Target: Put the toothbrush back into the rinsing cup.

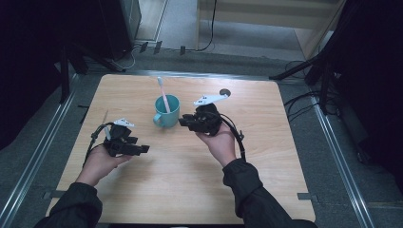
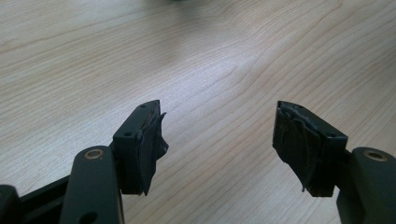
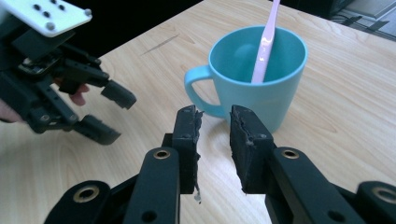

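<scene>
Right gripper [image 3: 215, 119]: jaws narrowly parted, nothing between, just short of mug
Left gripper [image 2: 217, 135]: jaws wide, nothing between
Mug [image 3: 259, 70]: teal, upright, handle toward right gripper
Toothbrush [image 3: 266, 42]: pink, leaning inside mug

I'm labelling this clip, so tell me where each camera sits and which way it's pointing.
High view: above the table, looking forward and down; forearms, hands, both hand-held grippers.
Left gripper view: rides the left hand-held gripper, facing bare wood; its open jaws.
Right gripper view: rides the right hand-held gripper, facing the blue mug; its parted jaws.
High and right gripper views share mug and pink toothbrush.
</scene>
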The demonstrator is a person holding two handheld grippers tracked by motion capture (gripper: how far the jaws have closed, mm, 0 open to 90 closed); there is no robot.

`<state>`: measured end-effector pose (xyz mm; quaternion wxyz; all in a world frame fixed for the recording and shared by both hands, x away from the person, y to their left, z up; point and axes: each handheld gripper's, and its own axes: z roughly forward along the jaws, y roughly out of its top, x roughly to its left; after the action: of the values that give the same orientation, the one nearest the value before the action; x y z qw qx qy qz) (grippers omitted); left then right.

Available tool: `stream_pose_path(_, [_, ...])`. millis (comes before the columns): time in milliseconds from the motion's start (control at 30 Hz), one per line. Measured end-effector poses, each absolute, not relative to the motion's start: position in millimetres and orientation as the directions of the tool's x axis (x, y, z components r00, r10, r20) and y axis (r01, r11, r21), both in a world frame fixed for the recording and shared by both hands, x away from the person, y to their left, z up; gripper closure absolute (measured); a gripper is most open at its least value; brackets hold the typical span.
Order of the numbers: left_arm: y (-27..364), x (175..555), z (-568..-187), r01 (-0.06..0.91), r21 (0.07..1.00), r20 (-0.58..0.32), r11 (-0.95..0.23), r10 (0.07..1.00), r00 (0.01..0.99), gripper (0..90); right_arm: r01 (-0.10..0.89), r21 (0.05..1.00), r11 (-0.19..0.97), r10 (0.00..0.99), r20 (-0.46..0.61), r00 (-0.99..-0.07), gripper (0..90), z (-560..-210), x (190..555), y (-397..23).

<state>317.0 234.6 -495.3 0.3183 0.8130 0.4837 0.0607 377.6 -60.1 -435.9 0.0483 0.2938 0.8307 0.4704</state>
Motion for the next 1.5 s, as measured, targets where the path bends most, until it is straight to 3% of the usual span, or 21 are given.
stream_pose_path(967, [229,325,-497,0.75,0.571,-0.207,-0.333,0.826,0.525,32.6,0.485,0.772,0.41,0.56,0.206,-0.802,67.2,-453,343,-125])
stream_pose_path(1500, [226,323,-500,0.747,0.572,-0.18,-0.339,0.837,0.517,27.4,0.517,0.724,0.456,0.573,0.206,-0.793,60.3,-465,337,-147])
